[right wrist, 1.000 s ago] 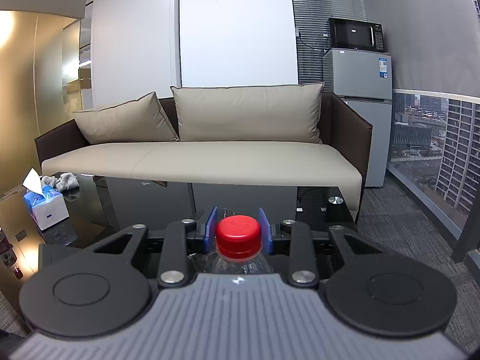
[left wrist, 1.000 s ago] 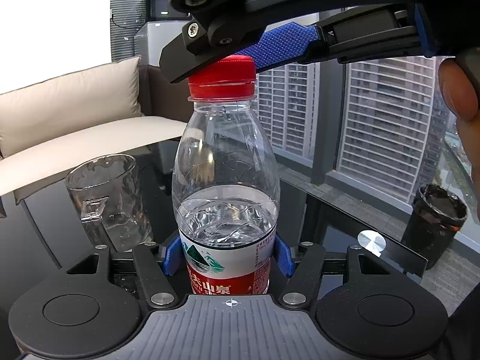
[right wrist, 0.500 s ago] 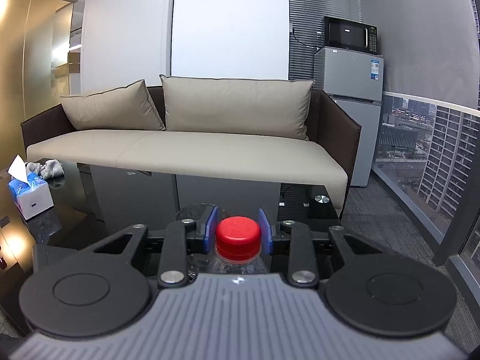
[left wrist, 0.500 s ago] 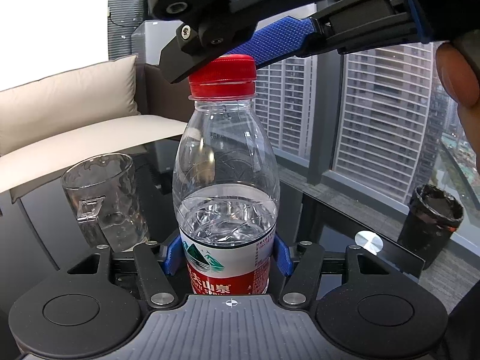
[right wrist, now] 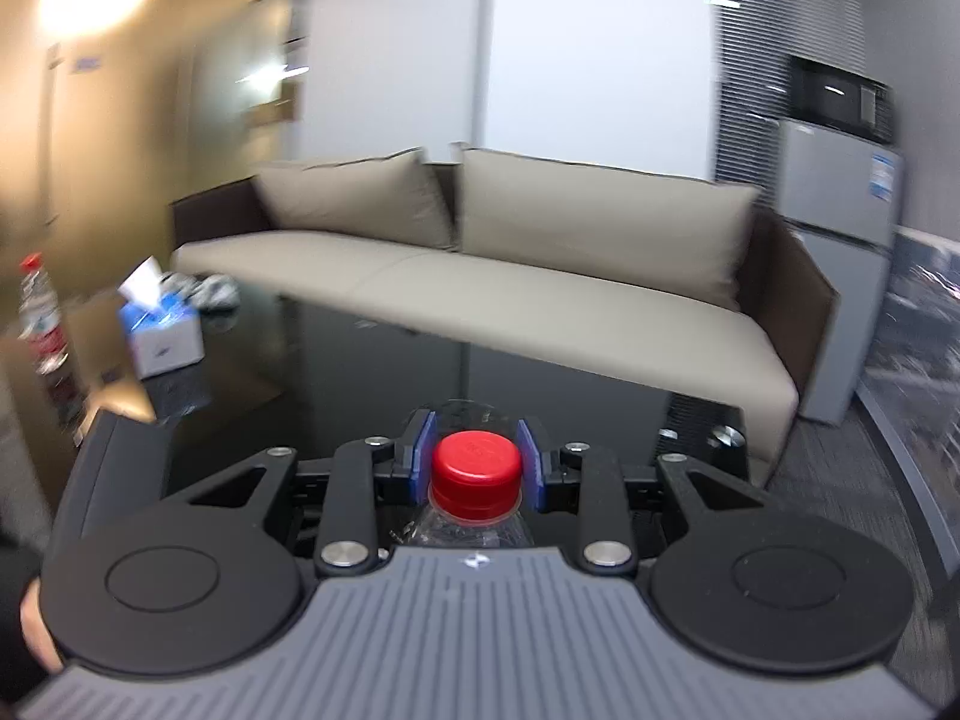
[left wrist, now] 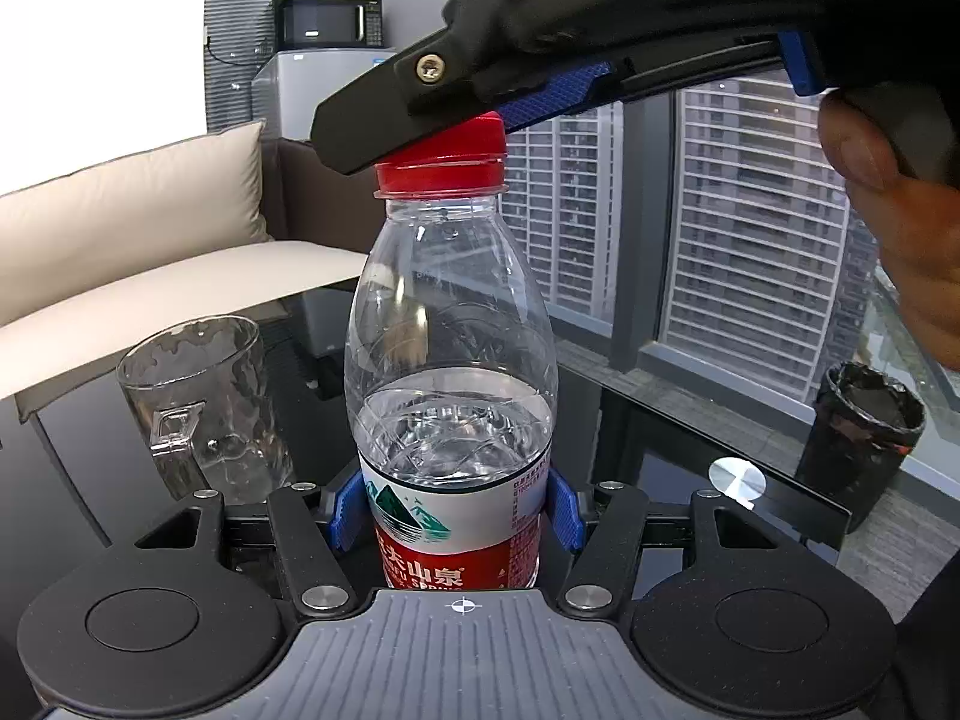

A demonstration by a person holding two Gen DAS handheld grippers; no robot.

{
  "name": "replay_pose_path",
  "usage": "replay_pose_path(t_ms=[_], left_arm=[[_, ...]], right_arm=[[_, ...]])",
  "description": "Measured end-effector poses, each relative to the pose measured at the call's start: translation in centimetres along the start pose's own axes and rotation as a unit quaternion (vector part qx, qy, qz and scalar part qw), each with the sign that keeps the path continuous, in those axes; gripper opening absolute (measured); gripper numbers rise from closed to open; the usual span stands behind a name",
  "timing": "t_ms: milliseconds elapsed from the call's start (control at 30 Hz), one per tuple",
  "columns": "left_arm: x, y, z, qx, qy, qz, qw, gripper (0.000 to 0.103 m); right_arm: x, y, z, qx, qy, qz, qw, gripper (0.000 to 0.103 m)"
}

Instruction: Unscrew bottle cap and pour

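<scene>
Bright window glare; blurred right-wrist view.

Bottle point(left wrist: 450, 372): upright on the table point(left wrist: 660, 420), label band between the pads of the left gripper point(left wrist: 454, 510). Cap point(left wrist: 441, 153): on the bottle's neck, between the pads of the right gripper point(right wrist: 476, 462), which reaches in from above. Mug point(left wrist: 201, 405): on the table, just left of the bottle. Bin point(left wrist: 858, 426): on the floor, far right, past the table edge. Sofa point(right wrist: 510, 294): behind the table. Tissue box point(right wrist: 161, 330): on the table's far left. Fridge point(right wrist: 840, 276): right of the sofa, microwave point(right wrist: 840, 99) on top.
</scene>
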State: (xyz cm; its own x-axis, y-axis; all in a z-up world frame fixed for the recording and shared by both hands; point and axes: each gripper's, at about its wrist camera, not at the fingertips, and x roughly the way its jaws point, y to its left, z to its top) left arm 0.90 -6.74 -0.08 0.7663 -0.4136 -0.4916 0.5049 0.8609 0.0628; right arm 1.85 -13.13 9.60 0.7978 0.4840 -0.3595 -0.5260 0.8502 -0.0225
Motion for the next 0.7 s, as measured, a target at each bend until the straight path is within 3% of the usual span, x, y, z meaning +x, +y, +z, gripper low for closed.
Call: replay_pose_path(t_ms=[400,700], left_arm=[[0.5,-0.6,-0.1,-0.002,0.001,0.002,1.0000,0.055],[0.4,-0.6,-0.1,0.001,0.001,0.001,1.0000,0.056]], right_arm=[[-0.3,3.7,-0.3,0.021,-0.012,-0.099,0.995,0.032],[0.2,3.5,-0.9,0.021,-0.026,-0.098,0.995,0.032]])
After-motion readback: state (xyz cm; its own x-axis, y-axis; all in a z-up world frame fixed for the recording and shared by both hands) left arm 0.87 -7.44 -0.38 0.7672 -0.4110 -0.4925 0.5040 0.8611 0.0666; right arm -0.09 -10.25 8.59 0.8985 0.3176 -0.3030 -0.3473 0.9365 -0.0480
